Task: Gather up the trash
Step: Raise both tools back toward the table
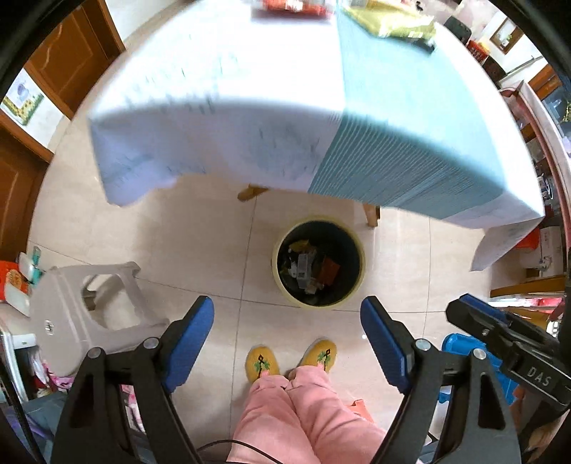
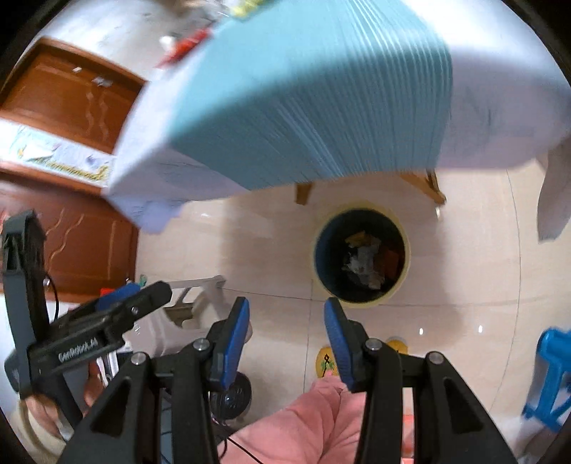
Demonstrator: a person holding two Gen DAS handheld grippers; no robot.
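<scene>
A round yellow trash bin (image 1: 351,291) with a dark liner stands on the tiled floor by the table's near edge; it holds several pieces of trash (image 1: 308,266). It also shows in the right wrist view (image 2: 399,289). My left gripper (image 1: 287,342) is open and empty, held above the floor just short of the bin. My right gripper (image 2: 287,339) is open and empty, also above the floor just short of the bin. Yellow and red wrappers (image 1: 389,21) lie at the table's far end, blurred.
The table (image 1: 249,89) has a white and teal cloth hanging over its edge. A grey plastic stool (image 1: 67,314) stands at the left. A blue stool (image 2: 553,378) is at the right. The person's pink trousers and yellow slippers (image 1: 262,362) are below the grippers. Wooden doors are at the left.
</scene>
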